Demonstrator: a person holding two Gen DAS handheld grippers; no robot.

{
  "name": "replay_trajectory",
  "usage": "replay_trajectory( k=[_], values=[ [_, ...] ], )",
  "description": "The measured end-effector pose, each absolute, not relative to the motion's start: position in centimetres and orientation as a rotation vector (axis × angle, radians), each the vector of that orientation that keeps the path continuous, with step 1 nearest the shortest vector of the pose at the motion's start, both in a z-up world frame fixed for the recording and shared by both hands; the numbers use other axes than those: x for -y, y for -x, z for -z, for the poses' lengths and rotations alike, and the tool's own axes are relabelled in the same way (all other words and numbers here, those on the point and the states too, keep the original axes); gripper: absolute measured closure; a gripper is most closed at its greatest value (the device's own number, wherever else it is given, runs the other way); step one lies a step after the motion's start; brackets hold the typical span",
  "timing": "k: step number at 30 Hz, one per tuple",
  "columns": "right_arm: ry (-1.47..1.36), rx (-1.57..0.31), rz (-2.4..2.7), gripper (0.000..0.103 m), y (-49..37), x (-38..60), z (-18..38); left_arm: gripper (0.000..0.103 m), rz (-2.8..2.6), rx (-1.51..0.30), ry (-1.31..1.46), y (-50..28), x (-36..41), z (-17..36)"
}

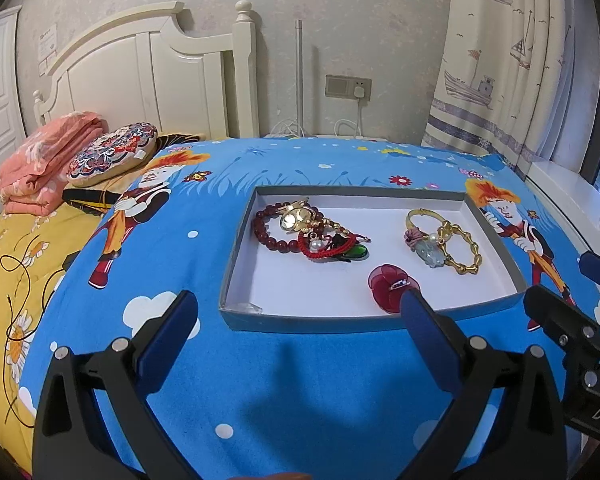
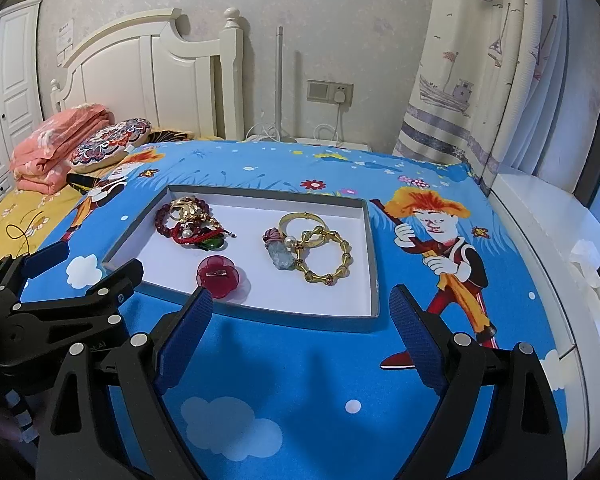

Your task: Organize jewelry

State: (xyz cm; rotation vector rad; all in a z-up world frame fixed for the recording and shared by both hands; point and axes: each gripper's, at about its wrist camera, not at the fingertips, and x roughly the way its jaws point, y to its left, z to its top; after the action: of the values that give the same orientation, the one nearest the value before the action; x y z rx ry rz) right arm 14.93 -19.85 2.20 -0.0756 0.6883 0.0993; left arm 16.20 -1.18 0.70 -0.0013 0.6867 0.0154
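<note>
Both hand-held grippers, left (image 1: 298,300) and right (image 2: 302,296), spread wide, empty, above blue cloth (image 2: 292,380); tray (image 2: 374,280) beyond holds bracelets (image 2: 326,258), red flower clip (image 2: 217,274).

The shallow tray (image 1: 496,236) looks like matt grey cardboard with a smooth white paper floor. In it, the bamboo-style bangle (image 1: 462,250) gleams as polished gold metal, the beaded bracelet (image 1: 272,232) shows glossy dark red beads, and the red cord bracelet (image 1: 320,254) is woven thread. The flower ornament (image 2: 217,276) is translucent red plastic. The cartoon bedsheet (image 1: 300,392) is soft matt cloth. The headboard (image 1: 140,64) is cream-painted wood with a satin sheen.
</note>
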Motion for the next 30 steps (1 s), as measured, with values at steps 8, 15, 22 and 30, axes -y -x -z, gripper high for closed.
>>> replay_trajectory(
  k=[8, 15, 22, 30],
  values=[
    [0.076, -0.686, -0.1, 0.019, -14.9, 19.8, -2.2, 0.005, -0.017, -0.685, 0.0, -16.2, 1.1, -0.8],
    [0.077, -0.677, -0.1, 0.019, -14.6, 19.9, -2.6, 0.005, -0.014, -0.684, 0.005, -16.1, 1.1, -0.8],
    [0.082, -0.67, -0.102, 0.019, -14.2, 19.9, -2.9, 0.005, -0.015, -0.667, 0.01, -15.6, 0.9, -1.7],
    [0.089, -0.654, -0.105, 0.019, -13.5, 19.8, -3.4, 0.005, -0.009, -0.665, 0.01, -15.2, 0.9, -1.7]
  ],
)
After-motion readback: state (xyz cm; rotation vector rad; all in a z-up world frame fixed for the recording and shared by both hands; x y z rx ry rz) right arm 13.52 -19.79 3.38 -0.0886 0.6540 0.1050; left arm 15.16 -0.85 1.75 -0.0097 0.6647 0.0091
